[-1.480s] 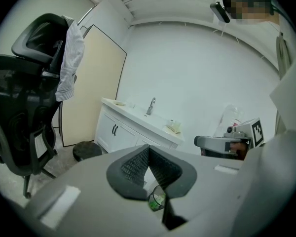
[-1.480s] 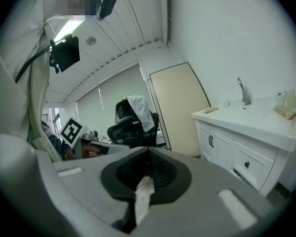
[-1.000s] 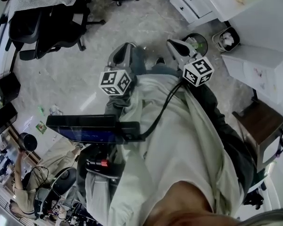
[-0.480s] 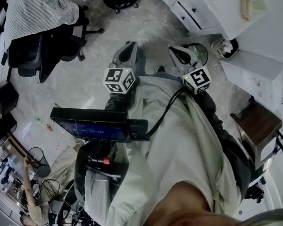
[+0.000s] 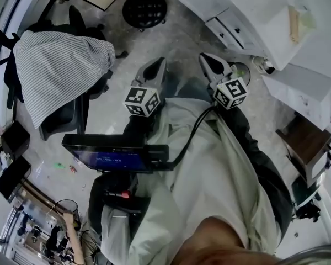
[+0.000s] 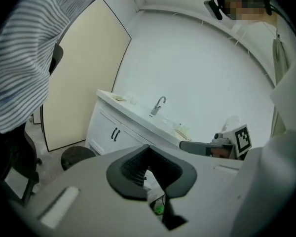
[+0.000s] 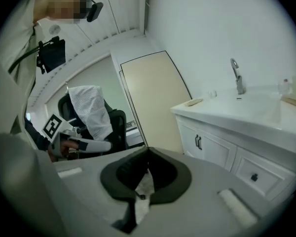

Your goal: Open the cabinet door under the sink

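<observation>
Cabinet doors (image 6: 107, 132) under the sink: a pair, both shut, w/ two dark handles (image 6: 115, 134) side by side at the seam. They're set in the white vanity (image 7: 246, 117) below the faucet (image 6: 159, 105) and a bit off to one side of it. Right gripper view shows the same doors (image 7: 209, 149) w/ a knobbed drawer (image 7: 256, 176) next along. In head view the vanity front (image 5: 231, 26) sits upper right, w/ bare floor btwn it and the person. Nothing touches the doors, and a round black stool (image 6: 76, 157) stands near the vanity's end. Both grippers are well apart from the handles: left gripper (image 5: 156, 65) and right gripper (image 5: 208, 59) are held side by side in front of the body, noses fwd and slightly down. Left gripper's pads (image 6: 133, 164) meet at the tips w/ nothing btwn them; right gripper's pads (image 7: 126, 174) are likewise clenched and empty. Prob. kept closed b/c there's nothing to carry on the approach, and aimed fwd so the cams keep the handles in sight. From the left jaws the handles lie up and to the left; from the right jaws, up and to the right. Looks like approach only, door not yet reached.
</observation>
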Demonstrator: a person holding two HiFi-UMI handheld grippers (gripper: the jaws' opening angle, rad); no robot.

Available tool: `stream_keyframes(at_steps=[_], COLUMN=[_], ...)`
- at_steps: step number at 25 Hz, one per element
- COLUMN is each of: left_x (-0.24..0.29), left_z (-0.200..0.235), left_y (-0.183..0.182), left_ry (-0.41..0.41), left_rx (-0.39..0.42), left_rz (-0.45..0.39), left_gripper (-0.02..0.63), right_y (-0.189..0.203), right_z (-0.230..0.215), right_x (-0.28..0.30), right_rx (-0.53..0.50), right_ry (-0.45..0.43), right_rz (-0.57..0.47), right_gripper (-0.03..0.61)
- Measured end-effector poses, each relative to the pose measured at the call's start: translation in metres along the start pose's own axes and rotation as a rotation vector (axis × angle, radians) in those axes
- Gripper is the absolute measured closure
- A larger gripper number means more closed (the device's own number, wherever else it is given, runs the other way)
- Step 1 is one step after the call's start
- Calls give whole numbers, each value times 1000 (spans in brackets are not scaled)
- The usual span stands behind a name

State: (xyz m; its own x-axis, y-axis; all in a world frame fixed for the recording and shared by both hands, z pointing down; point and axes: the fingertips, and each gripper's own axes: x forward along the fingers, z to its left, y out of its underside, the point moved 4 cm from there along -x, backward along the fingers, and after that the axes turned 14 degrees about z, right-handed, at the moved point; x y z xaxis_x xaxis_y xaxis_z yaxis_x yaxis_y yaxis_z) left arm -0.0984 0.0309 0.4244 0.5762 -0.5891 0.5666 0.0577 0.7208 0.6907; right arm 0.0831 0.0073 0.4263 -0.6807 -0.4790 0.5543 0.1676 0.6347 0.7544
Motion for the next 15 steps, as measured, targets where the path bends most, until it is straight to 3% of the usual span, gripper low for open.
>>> stream_keyframes(at_steps=[3,5,9,15], left_x=[9,14,34,73], left_z=[17,25,44,72], left_y=[-5,-7,-10,-42], left_ry=[19,24,8,-74], left_rx=[28,44,50,35], left_rz=[28,48,80,52], left_gripper=[607,607,607,607], right_y=[-12,-17,-22,-31], right_z=[-13,-28,-63,-118], right_x=[15,25,59,133], right_rx=[-50,-57,-48,-57], right_ry=[140,189,204,216], right_rz=[-18,-31,-16,28], right_gripper=[580,580,580,554])
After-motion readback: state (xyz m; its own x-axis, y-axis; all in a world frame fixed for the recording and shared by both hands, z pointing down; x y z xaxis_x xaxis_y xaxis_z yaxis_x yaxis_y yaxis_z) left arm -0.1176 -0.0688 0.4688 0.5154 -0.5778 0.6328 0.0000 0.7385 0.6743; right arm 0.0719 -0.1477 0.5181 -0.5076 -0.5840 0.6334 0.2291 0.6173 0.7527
